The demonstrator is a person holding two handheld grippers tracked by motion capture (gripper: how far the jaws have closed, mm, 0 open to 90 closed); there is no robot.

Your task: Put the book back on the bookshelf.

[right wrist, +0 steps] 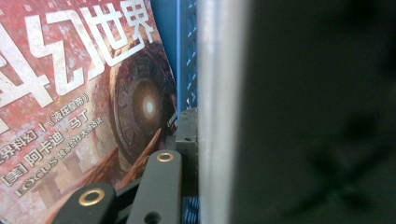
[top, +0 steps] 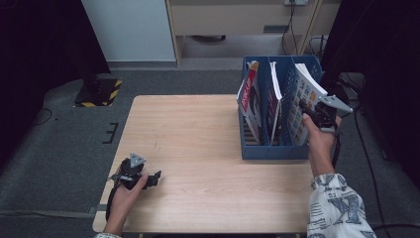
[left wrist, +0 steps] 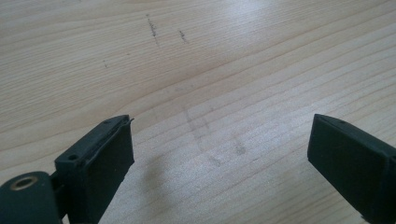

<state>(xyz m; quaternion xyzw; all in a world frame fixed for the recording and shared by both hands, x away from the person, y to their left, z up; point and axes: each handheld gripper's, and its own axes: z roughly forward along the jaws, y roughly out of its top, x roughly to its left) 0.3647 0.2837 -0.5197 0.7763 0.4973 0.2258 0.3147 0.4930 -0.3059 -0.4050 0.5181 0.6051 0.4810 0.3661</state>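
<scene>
Pale wood makes up the surface (top: 198, 148), which stands on a grey carpet floor (top: 59, 148) in a dim room. Nearest to the person, at the left front corner of the surface, the left hand (top: 124, 196) holds the left gripper (top: 157, 177) low over the wood. In the left gripper view its jaws stand wide apart, released, with nothing but bare wood grain and a few faint pencil marks (left wrist: 154, 32) between them. Farther away, at the right side of the surface, stands a blue file rack (top: 270, 148) with several upright compartments. The right hand (top: 319, 141), coming out of a patterned sleeve (top: 337, 208), holds the right gripper (top: 303, 105) against the magazine (top: 304, 104) in the rightmost compartment. This magazine stands a little tilted, its top edge leaning out to the right above the rack. In the right gripper view the jaws are clenched on the page edges of this magazine (right wrist: 219, 112), one jaw lying flat along its side. Just beside it, one red magazine (right wrist: 70, 93) with white letters stands in the next compartment. Behind the surface a light cabinet (top: 237, 20) stands against the wall.
</scene>
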